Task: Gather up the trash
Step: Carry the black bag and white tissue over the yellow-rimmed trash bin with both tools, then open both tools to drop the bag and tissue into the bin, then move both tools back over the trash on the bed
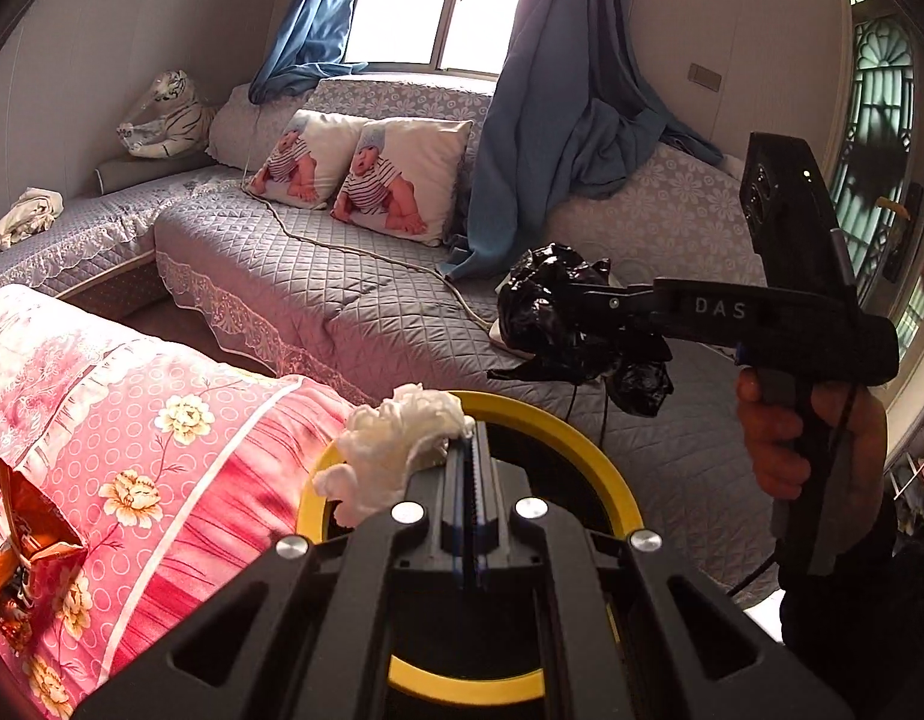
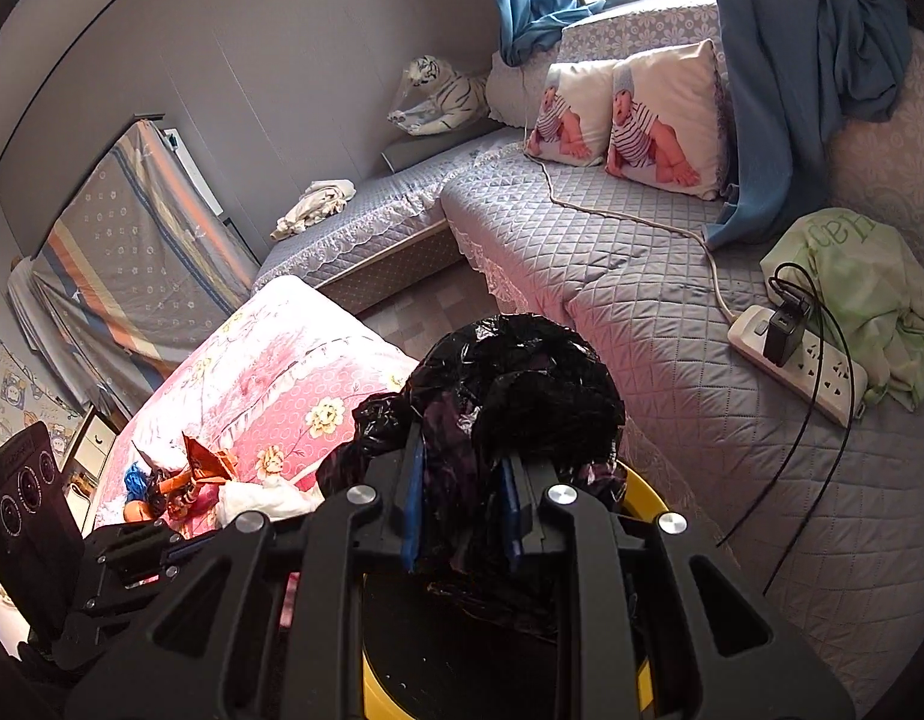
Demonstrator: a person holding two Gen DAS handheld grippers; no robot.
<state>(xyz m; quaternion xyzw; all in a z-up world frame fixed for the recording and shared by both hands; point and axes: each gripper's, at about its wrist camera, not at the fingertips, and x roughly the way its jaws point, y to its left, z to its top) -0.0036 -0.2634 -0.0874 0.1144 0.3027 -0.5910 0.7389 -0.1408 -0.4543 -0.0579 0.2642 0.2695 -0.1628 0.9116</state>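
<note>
Here, my biggest piece of trash is the black plastic bag [image 2: 522, 396], a glossy, crumpled wad pinched between my right tongs [image 2: 462, 504]. It bulges out past the fingertips with loose tails drooping down, and it hangs above the far edge of the yellow-rimmed bin [image 1: 588, 444]. Seen from my left side, the right tongs [image 1: 588, 312] lie level and point left, so the bag [image 1: 558, 324] trails off their tip toward the grey quilted sofa [image 1: 354, 294].

My left tongs [image 1: 468, 444] are closed down narrow on a wad of white tissue [image 1: 396, 444]. It is soft and rumpled, its long axis slanting from upper right to lower left across the near-left rim of the bin.

Smaller still, an orange foil wrapper [image 1: 24, 546] lies torn open on the pink flowered bedspread [image 1: 180, 468], well left of the bin, its pointed corner sticking up.
</note>
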